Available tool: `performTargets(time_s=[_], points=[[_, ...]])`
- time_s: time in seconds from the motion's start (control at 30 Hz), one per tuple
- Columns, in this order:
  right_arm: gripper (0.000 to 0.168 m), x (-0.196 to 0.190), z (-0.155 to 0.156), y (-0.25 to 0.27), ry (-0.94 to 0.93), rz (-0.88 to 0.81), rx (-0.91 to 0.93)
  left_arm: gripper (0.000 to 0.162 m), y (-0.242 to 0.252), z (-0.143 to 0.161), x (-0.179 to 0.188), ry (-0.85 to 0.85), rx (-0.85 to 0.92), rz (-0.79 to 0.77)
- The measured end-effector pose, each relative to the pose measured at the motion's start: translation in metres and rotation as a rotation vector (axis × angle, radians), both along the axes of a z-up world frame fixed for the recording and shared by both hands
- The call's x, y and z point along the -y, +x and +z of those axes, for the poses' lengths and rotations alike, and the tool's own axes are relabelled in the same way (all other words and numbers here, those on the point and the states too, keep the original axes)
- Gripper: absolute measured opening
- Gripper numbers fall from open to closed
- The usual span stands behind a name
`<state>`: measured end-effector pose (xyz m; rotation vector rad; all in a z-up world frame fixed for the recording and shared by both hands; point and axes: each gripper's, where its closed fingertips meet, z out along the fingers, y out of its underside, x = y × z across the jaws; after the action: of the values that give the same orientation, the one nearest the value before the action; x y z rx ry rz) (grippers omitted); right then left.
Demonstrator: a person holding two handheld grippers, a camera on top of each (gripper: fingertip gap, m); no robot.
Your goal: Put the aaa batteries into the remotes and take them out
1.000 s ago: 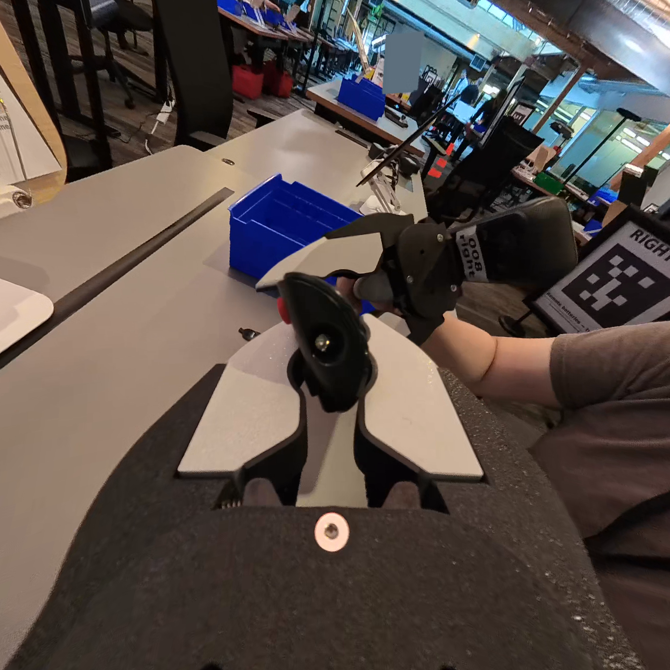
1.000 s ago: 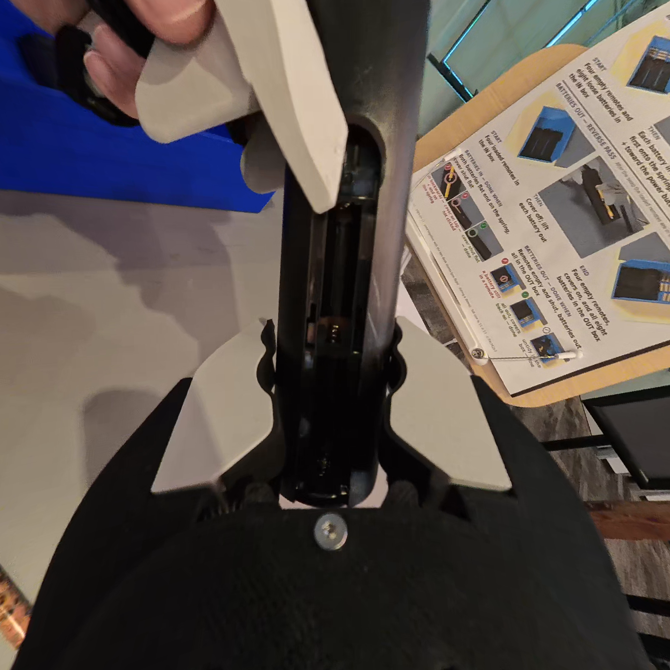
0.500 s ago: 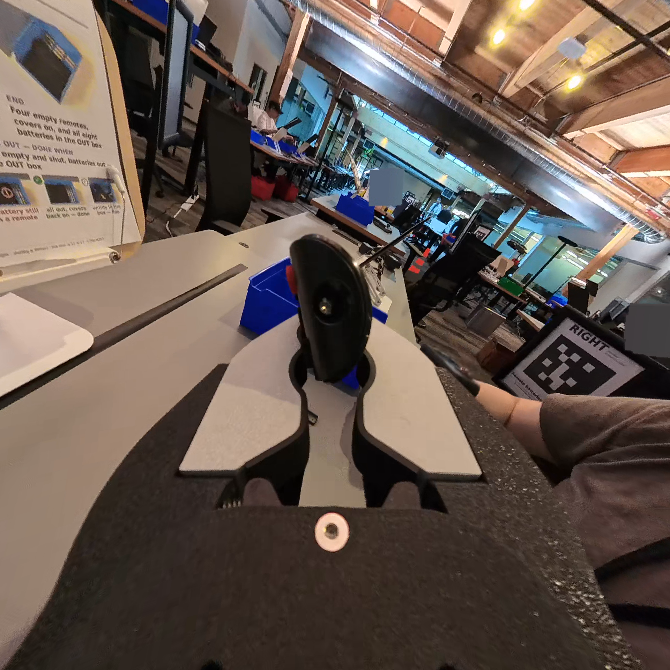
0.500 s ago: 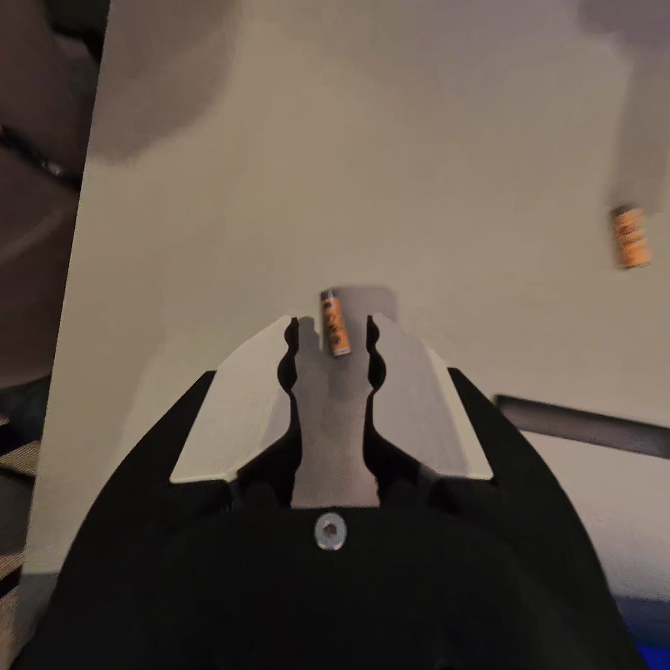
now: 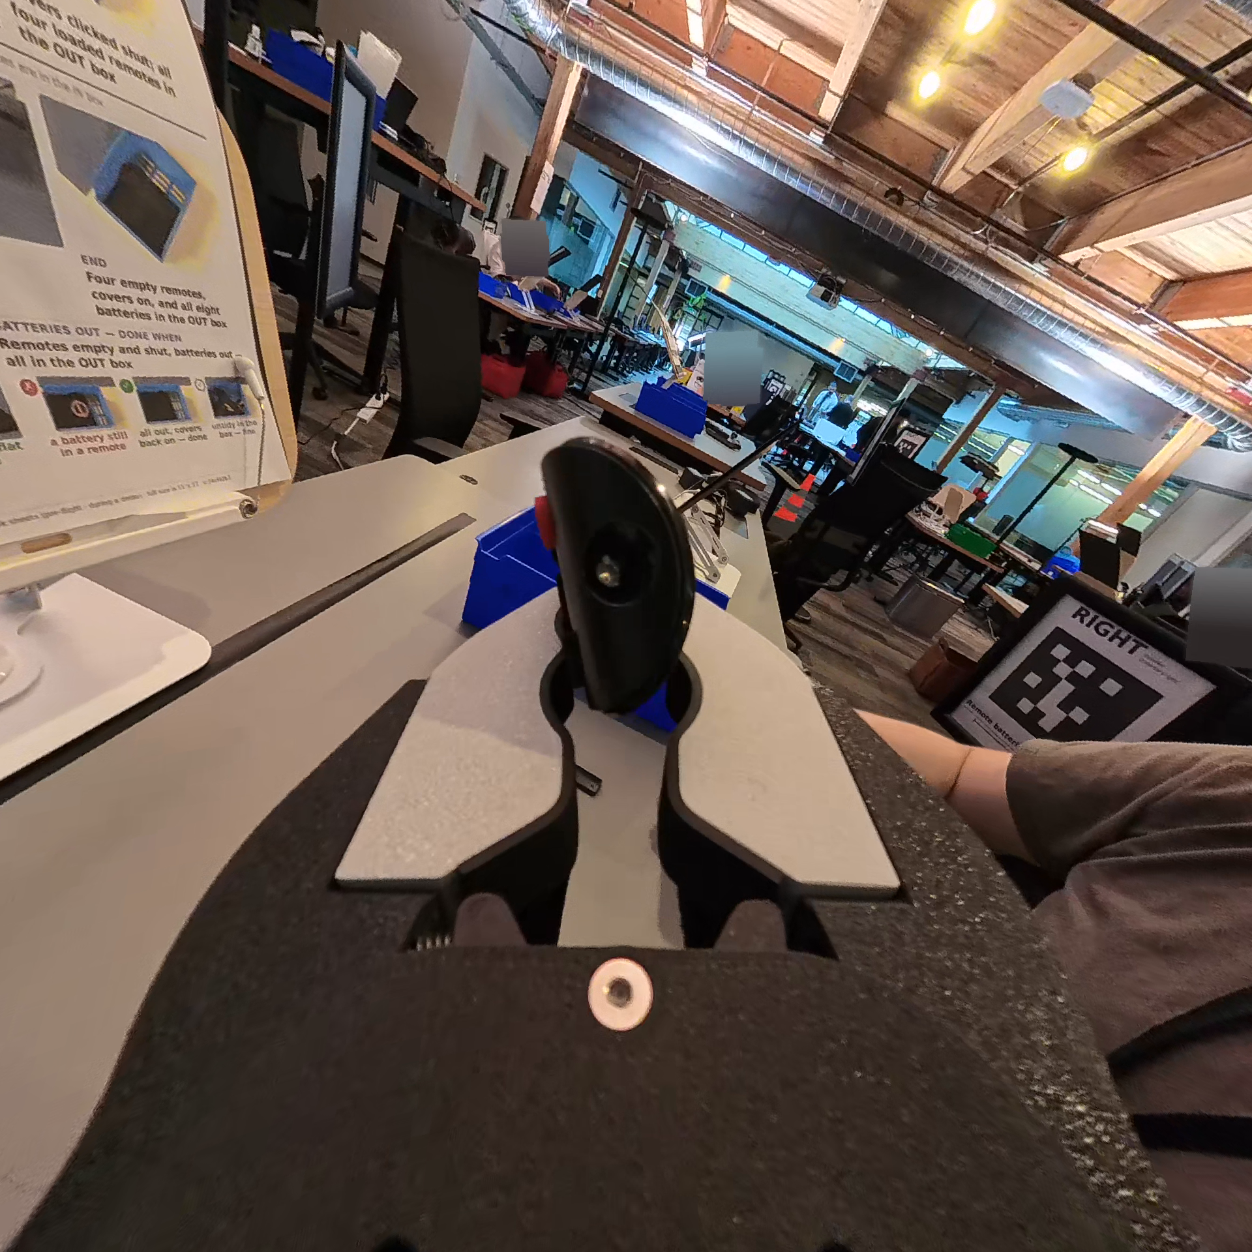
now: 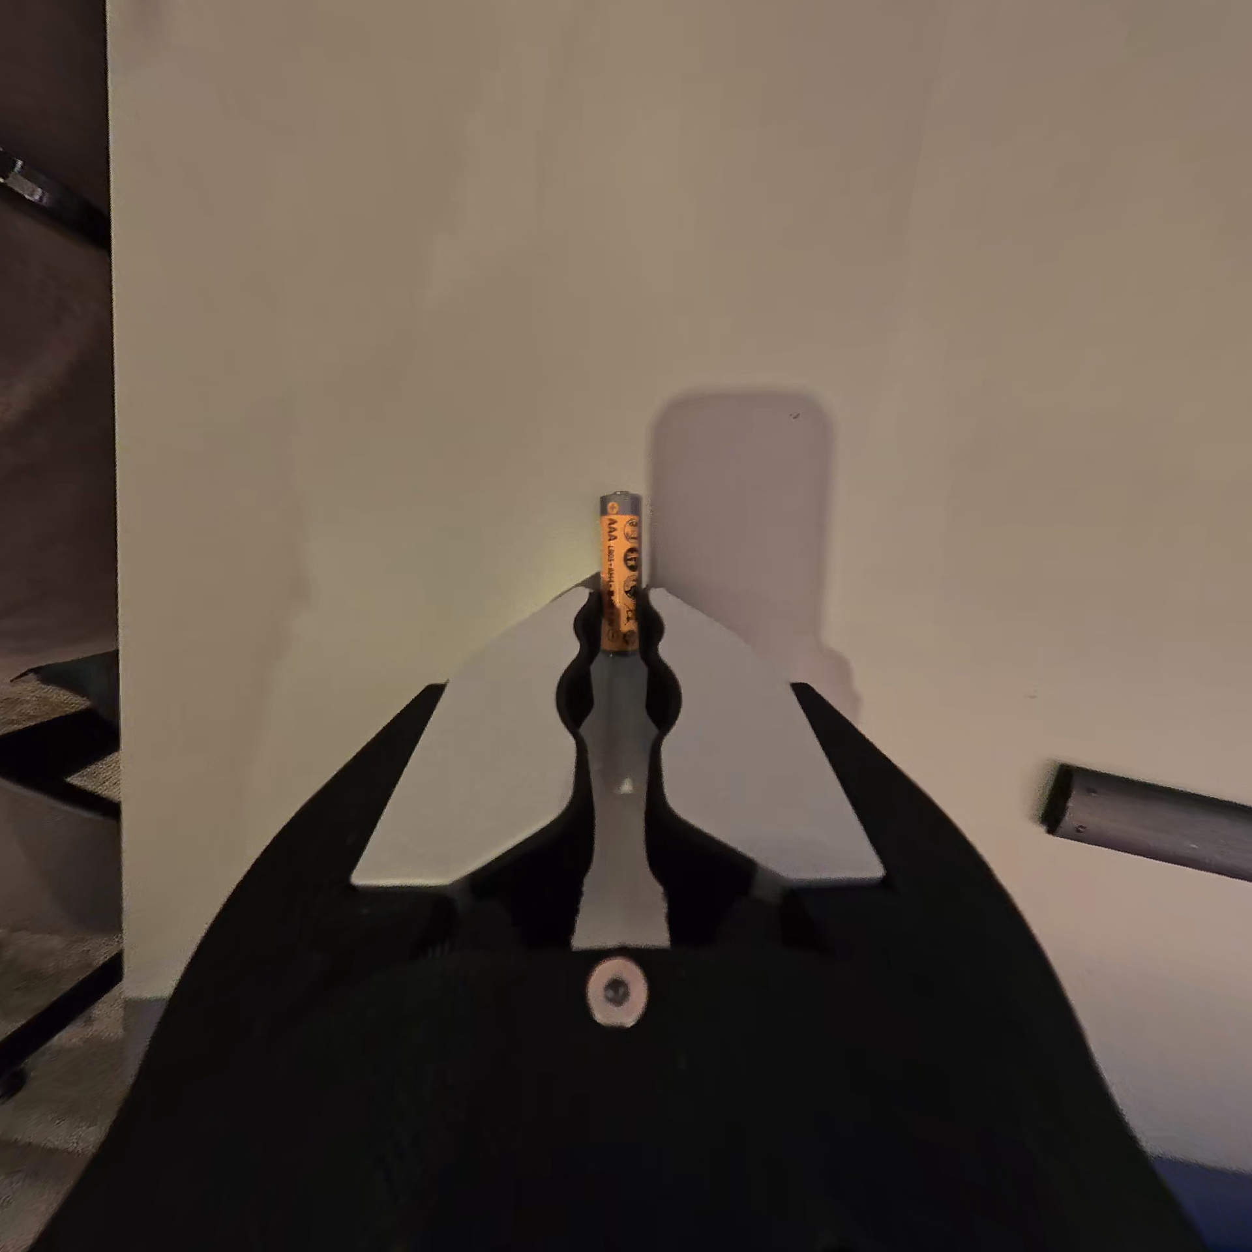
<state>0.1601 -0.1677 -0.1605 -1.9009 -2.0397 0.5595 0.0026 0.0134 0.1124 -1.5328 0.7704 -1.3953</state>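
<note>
My left gripper [image 5: 620,684] is shut on a black remote [image 5: 620,582]. It holds the remote end-on and upright above the grey table [image 5: 203,779], with a red button on its left edge. In the right wrist view my right gripper [image 6: 620,596] points down at the table [image 6: 406,339]. Its fingertips are closed on the near half of an orange AAA battery [image 6: 620,542], whose far half sticks out past the tips. The right gripper itself is hidden in the left wrist view; only the person's forearm [image 5: 948,765] shows.
A blue bin [image 5: 508,576] stands behind the remote. An instruction sheet [image 5: 101,305] on a white stand base [image 5: 101,650] is at the left. A small black piece [image 5: 588,782] lies on the table. A dark slot [image 6: 1152,833] runs at the right, and the table edge [image 6: 112,474] at the left.
My right gripper has let go of the remote, swung down to the table and closed on the battery. My left gripper has tilted the remote up.
</note>
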Motion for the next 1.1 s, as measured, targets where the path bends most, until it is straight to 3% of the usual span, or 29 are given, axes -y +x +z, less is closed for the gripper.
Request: performTargets(time_s=[0.07,0.13,0.27,0.33,0.47,0.63,0.77,0.87,0.97,1.1], points=[[0.012,-0.011,0.017,0.001,0.07,-0.048,-0.047,0.023,-0.003,0.003,0.0,0.009,0.006,0.012],[0.012,-0.04,0.055,0.021,0.204,-0.146,-0.082,0.023,-0.005,0.005,0.001,0.014,0.013,0.013],[0.012,-0.135,0.142,0.125,0.328,-0.481,-0.178,0.023,-0.007,0.009,0.003,0.021,0.03,0.013],[0.012,-0.183,0.14,0.189,0.311,-0.585,-0.084,0.023,-0.007,0.012,0.005,0.022,0.046,0.007],[0.012,-0.233,0.084,0.26,0.197,-0.651,0.184,0.023,-0.005,0.015,0.009,0.03,0.054,-0.011],[0.013,-0.263,0.027,0.26,0.155,-0.548,0.282,0.023,-0.002,0.014,0.012,0.042,0.031,-0.008],[0.014,-0.282,0.014,0.238,0.165,-0.489,0.214,0.023,0.001,0.013,0.012,0.044,0.022,-0.013],[0.016,-0.289,0.016,0.233,0.2,-0.486,0.215,0.023,0.002,0.013,0.013,0.048,0.015,-0.02],[0.03,-0.291,0.038,0.241,0.252,-0.517,0.235,0.023,0.0,0.013,0.012,0.047,0.018,-0.013],[0.029,-0.29,0.125,0.226,0.503,-0.56,0.154,0.023,-0.009,0.017,0.009,0.046,0.041,0.011]])
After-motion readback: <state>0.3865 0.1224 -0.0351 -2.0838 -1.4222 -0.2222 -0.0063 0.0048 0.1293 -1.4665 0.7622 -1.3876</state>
